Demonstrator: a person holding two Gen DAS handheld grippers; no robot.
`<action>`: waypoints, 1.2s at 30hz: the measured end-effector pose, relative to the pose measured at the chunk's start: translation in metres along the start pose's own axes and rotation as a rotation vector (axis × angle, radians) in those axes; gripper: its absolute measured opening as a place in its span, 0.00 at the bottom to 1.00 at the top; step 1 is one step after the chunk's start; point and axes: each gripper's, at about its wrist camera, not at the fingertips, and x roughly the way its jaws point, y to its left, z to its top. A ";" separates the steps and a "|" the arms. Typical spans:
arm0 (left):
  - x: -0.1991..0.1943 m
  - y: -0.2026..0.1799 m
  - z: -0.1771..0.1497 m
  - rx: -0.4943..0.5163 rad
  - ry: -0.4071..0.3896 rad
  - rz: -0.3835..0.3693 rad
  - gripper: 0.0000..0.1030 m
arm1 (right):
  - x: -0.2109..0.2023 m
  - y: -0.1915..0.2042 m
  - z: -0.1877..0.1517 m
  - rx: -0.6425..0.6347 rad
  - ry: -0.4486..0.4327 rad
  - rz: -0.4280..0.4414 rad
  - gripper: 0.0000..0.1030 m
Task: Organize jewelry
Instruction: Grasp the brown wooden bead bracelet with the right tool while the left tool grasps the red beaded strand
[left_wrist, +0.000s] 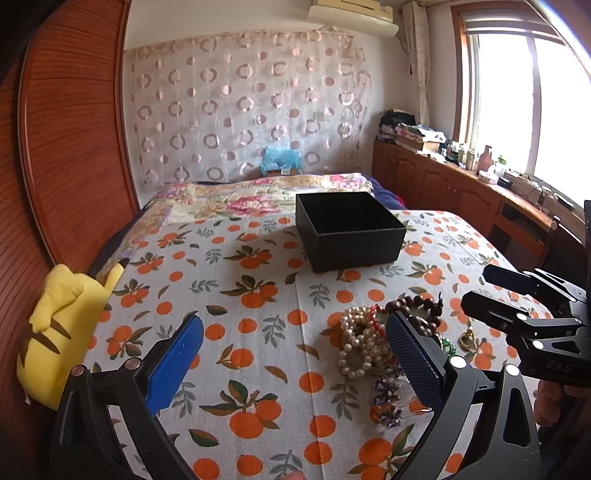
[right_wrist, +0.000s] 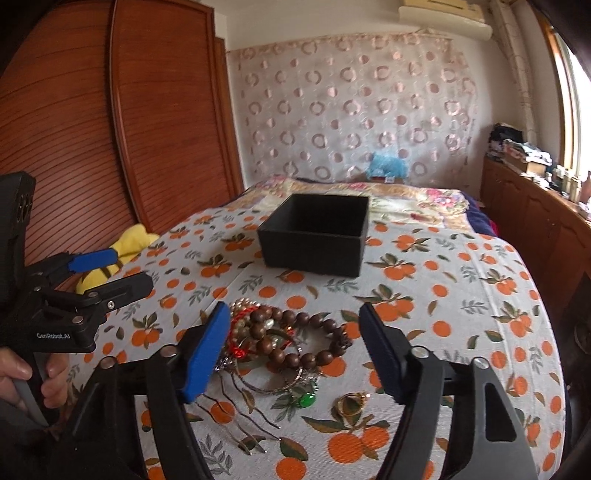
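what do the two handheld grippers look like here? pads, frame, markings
Both are black linkage frames with silver pivot pins and textured blue finger pads. The left gripper reads "GenRobot.AI" in white on its body in the right wrist view; the right gripper shows "DAS". No cables or sleeves visible.

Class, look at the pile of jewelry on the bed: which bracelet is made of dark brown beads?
The wooden bracelet, a loop of large brown beads; the pearl bracelet beside it has small cream beads.

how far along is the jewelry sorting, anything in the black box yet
Nothing done: the open black square box looks empty. In hand: nothing; the right hand-held gripper stands open around the brown wooden bead bracelet. Left: that bracelet, the pearl strand, green-stone ring, gold ring.
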 end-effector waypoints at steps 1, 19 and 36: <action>0.002 0.001 -0.001 0.001 0.006 0.001 0.93 | 0.002 0.001 0.000 -0.004 0.007 0.005 0.66; 0.028 0.016 -0.019 0.003 0.118 -0.019 0.93 | 0.060 0.013 -0.001 -0.062 0.201 0.112 0.34; 0.052 -0.009 -0.009 0.052 0.188 -0.194 0.73 | 0.021 -0.024 0.019 -0.074 0.110 0.068 0.14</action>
